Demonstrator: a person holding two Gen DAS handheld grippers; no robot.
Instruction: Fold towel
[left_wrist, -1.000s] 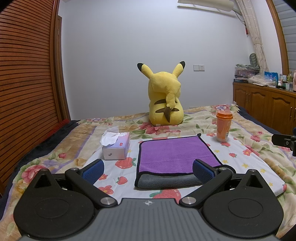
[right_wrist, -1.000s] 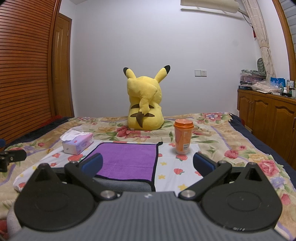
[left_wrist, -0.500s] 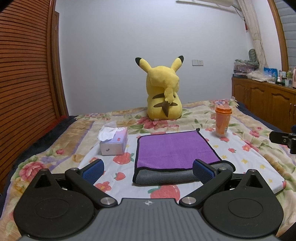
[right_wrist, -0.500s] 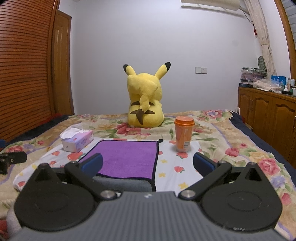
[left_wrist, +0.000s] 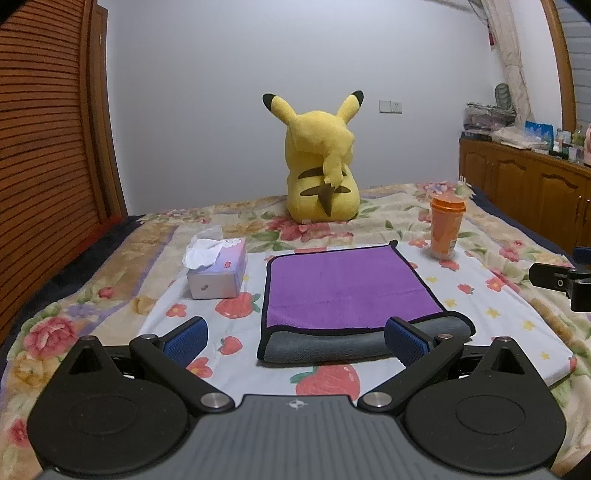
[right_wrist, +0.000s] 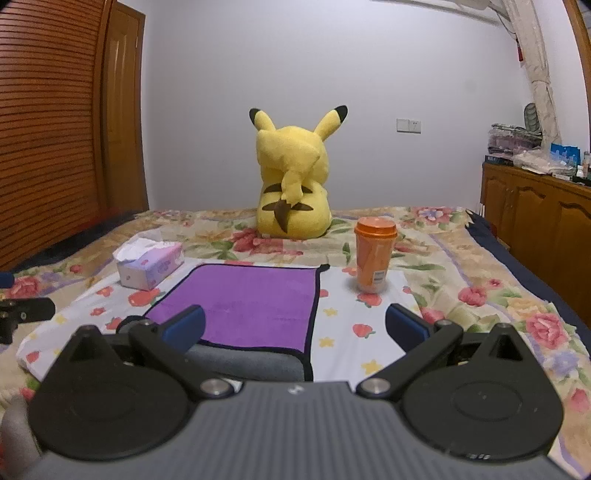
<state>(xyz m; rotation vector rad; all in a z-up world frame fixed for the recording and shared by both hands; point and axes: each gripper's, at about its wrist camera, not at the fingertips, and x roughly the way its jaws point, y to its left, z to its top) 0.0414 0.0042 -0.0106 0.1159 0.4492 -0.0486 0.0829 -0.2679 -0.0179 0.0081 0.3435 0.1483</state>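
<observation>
Towel (left_wrist: 347, 284) flat mid-bed (left_wrist: 110, 280), both grippers released above its near edge, nothing held.
Plush (left_wrist: 320, 162) sits at the far end. Towel is purple side up, grey underside showing along the near edge. Tissue box (left_wrist: 218, 271) to its left, a tissue sticking out the top; orange cup (left_wrist: 446, 227) off its far right corner, lid on. Left gripper (left_wrist: 295, 338) spans the near left part, right gripper (right_wrist: 293, 325) the near right corner. Sheet around the towel bare on both sides.

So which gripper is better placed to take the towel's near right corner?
Probably the right gripper: the towel has that corner just ahead of its open fingers. The left gripper faces the near edge's middle.
</observation>
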